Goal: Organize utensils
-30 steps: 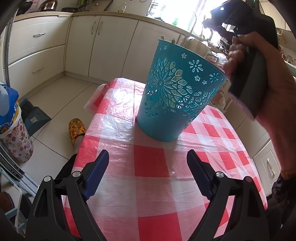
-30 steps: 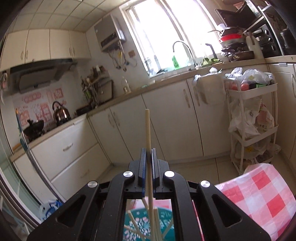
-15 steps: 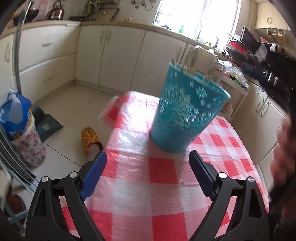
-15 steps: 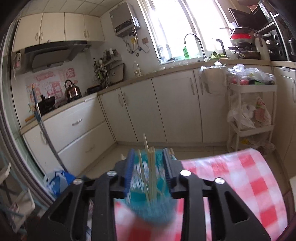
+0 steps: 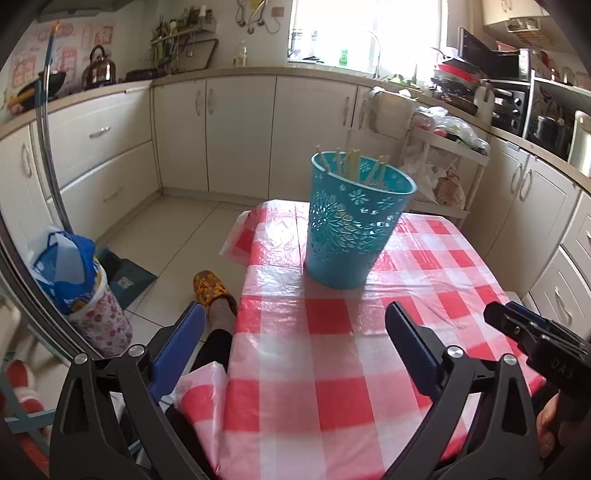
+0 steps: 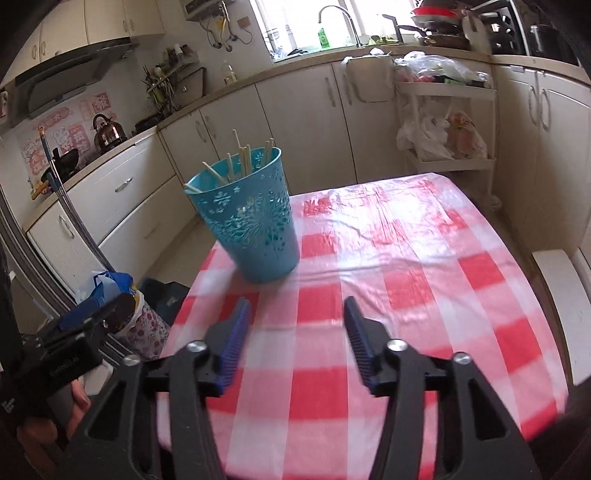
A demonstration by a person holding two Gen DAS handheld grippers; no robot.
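Both tongs (image 5: 295,325) (image 6: 297,321) opening, empty; wooden chopsticks (image 6: 242,158) upright in perforated teal bucket (image 5: 351,225).

I see a kitchen with cream cupboards (image 5: 240,133) along the walls and a pale tiled floor (image 5: 177,236). Bright light comes in through the window (image 5: 365,33) above the sink tap (image 6: 338,14). A kettle (image 6: 107,131) sits on the stove side. A white cart (image 6: 447,122) holds bags. The desk (image 6: 424,266) wears a red and white checked cloth.
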